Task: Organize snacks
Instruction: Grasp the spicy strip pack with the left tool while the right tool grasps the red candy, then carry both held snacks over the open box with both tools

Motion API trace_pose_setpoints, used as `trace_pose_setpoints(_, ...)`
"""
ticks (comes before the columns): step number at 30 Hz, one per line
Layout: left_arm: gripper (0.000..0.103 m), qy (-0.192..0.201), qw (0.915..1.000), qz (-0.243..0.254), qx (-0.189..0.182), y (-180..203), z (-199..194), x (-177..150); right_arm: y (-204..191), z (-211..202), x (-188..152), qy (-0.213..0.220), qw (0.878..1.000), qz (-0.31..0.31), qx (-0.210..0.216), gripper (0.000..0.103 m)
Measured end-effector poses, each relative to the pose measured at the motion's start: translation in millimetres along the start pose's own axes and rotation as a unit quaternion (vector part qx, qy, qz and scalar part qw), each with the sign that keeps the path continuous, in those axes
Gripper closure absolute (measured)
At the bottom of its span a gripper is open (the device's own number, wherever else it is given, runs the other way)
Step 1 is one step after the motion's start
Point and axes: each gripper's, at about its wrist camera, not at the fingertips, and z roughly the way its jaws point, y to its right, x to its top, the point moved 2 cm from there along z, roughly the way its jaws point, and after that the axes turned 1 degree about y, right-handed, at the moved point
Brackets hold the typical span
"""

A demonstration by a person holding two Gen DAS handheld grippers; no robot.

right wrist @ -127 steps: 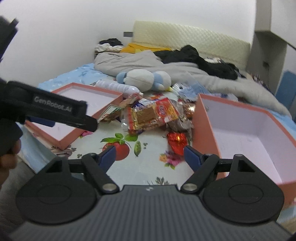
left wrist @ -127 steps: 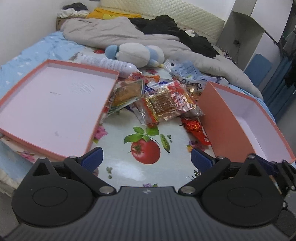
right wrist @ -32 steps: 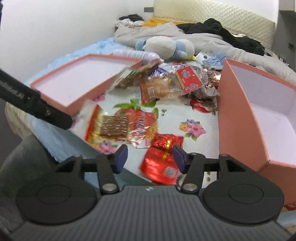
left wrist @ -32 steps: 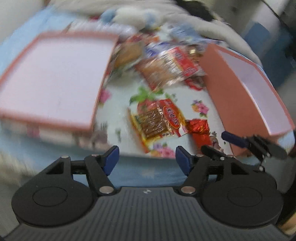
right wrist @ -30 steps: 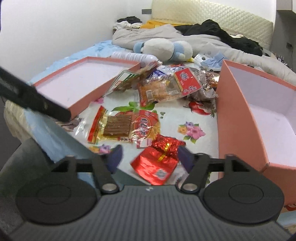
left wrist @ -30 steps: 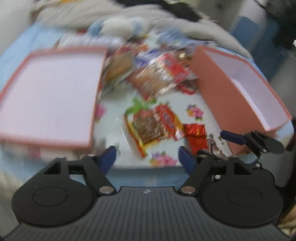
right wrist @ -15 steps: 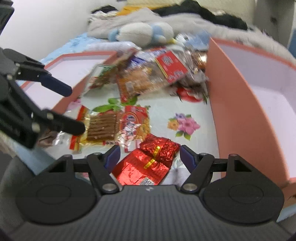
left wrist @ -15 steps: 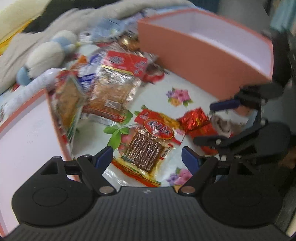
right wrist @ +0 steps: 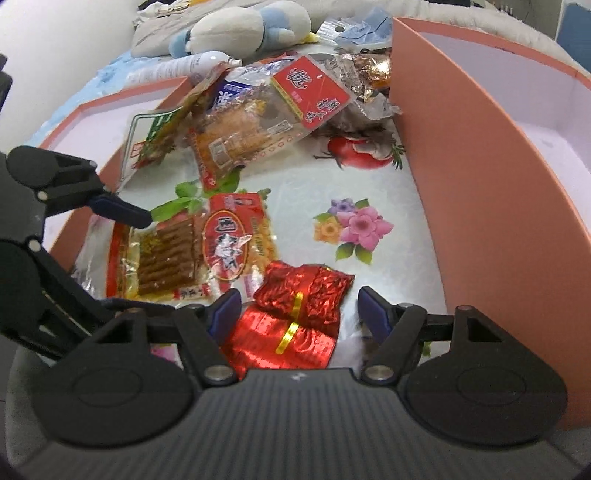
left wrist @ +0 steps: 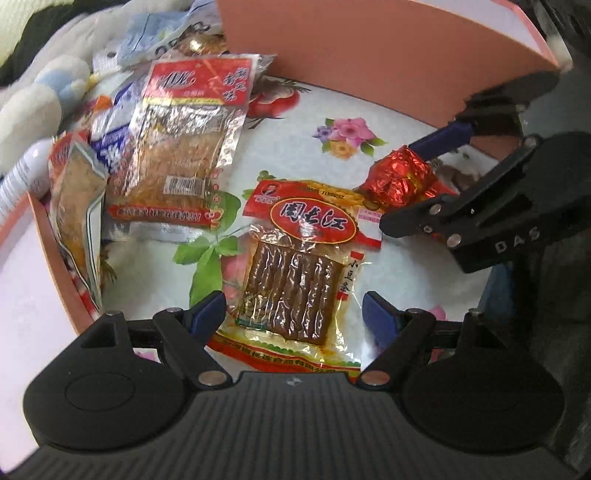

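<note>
Both tongs are spread wide, grasping nothing. The left tongs [left wrist: 293,308] straddle the dried-tofu strip packet [left wrist: 303,266] lying flat on the flowered cloth [left wrist: 388,110]; the right tongs [right wrist: 299,302] frame the red foil packets [right wrist: 295,314]. All look light, crinkly and slippery: pinch an edge seal

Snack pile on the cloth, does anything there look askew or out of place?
Yes. One snack packet leans tilted against the shallow pink box instead of lying flat, and a plush toy and a white bottle sit at the pile's far edge.
</note>
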Motion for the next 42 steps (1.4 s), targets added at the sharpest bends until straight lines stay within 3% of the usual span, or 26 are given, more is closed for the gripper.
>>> trace_pose_setpoints(4,0.026,-0.007,0.9997,-0.02,-0.01,0,1,1,-2,1,2,0.005,1.0,-0.021,-0.008,0.049)
trace_pose_setpoints(9,0.039,-0.008,0.999,-0.045,0.002,13,-4,1,-1,-3,2,0.007,1.0,-0.027,0.003,0.049)
trace_pose_setpoints(14,0.042,-0.003,0.9964,-0.083,0.017,28,-10,-2,2,-14,0,0.022,0.999,-0.024,0.004,0.049)
trace_pose_setpoints(17,0.042,0.001,0.9911,-0.131,0.022,30,-14,-5,5,-24,-2,0.032,0.999,-0.018,0.006,0.049)
trace_pose_setpoints(24,0.042,0.034,0.9684,-0.244,0.041,30,-43,-13,8,-54,-2,0.066,0.998,-0.006,0.023,0.049)
trace_pose_setpoints(29,0.042,0.069,0.9441,-0.318,0.056,35,-74,-19,6,-84,2,0.1,0.995,0.001,0.03,0.049)
trace_pose_setpoints(38,0.042,0.134,0.9097,-0.381,0.097,58,-144,-16,7,-148,2,0.156,0.987,0.013,0.039,0.049)
trace_pose_setpoints(42,0.042,0.153,0.9025,-0.391,0.098,70,-169,-6,15,-172,-1,0.174,0.984,0.021,0.031,0.049)
